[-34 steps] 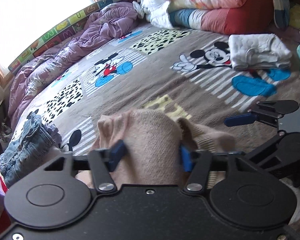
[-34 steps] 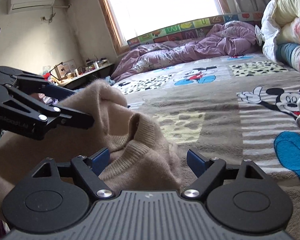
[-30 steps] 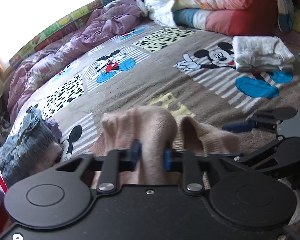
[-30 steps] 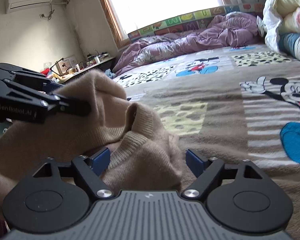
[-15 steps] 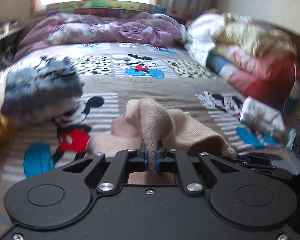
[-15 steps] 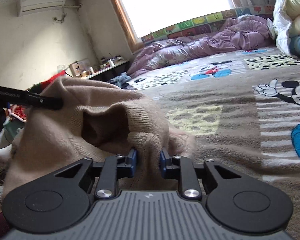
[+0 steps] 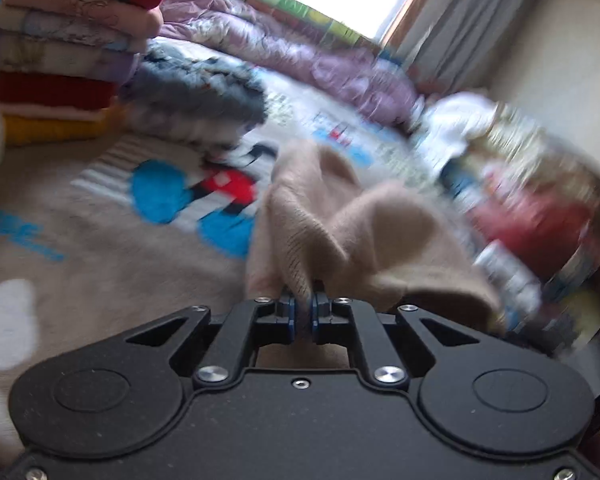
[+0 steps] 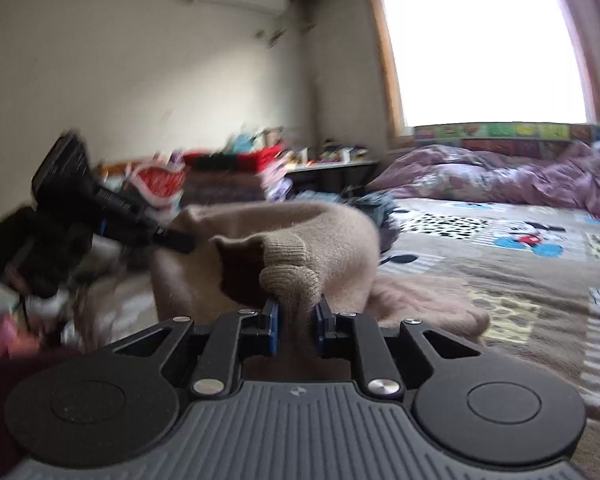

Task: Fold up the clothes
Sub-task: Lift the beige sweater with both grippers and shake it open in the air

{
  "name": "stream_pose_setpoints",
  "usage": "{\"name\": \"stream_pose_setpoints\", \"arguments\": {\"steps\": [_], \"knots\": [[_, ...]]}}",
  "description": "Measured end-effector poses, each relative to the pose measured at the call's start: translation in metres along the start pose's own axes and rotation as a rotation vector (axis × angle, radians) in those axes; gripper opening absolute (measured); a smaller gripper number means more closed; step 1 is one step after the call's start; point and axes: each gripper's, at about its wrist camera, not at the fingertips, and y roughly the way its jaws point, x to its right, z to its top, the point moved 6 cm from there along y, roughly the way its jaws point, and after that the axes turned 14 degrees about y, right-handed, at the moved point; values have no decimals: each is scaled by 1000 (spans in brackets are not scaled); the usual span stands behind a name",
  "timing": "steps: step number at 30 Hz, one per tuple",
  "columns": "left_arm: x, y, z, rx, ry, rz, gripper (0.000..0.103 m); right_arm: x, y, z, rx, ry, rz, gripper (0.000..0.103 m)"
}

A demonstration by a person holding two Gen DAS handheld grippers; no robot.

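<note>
Both grippers pinch the beige sweater (image 8: 312, 240) above the bed (image 8: 520, 284); left gripper (image 7: 305, 316) jaws nearly together, right gripper (image 8: 297, 322) jaws on bunched ribbed hem.

Daylight pours through a large window with a wooden frame (image 8: 484, 40), blown out to pure white in both views. The right wrist view shows streaking motion blur at left, while the rumpled purple quilt (image 8: 500, 176) stays fairly sharp. In the left wrist view, the stack of folded bedding (image 7: 520, 208) at right smears heavily. Fisheye curvature bends the edges; the corners darken.
</note>
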Motion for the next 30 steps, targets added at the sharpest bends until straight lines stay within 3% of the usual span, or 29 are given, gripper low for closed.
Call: {"name": "stream_pose_setpoints", "arguments": {"steps": [2,3,5,6,7,8,10,13,16,21,24,27,30], "knots": [[5,-4,-5,-32,95,26,11,-8,4,-7,-29,-41,-20,19],[6,-7,-6,-40,140,41,20,-10,6,-10,-39,-54,-33,19],[12,-18,0,-29,253,85,48,-12,9,-15,-49,-71,-56,20],[15,-25,4,-13,311,114,63,-11,6,-13,-38,-68,-65,27],[19,-32,9,2,369,144,65,-10,4,-11,-27,-64,-73,29],[25,-38,13,15,428,148,65,-8,1,-10,-17,-61,-80,31],[37,-44,20,30,533,126,67,-5,-3,-8,-1,-56,-90,49],[53,-39,22,17,719,98,71,-1,-5,-8,6,-62,-92,56],[66,-23,15,-51,909,55,71,-2,-7,-11,-4,-100,-104,59],[68,4,15,-138,1134,137,71,-5,-3,-24,-42,-197,-140,63],[69,18,11,-195,1258,112,71,-6,1,-28,-47,-239,-153,63],[66,31,6,-271,1373,94,66,-5,8,-31,-55,-280,-174,62],[57,42,6,-327,1397,58,49,-3,14,-33,-64,-324,-184,61]]}}
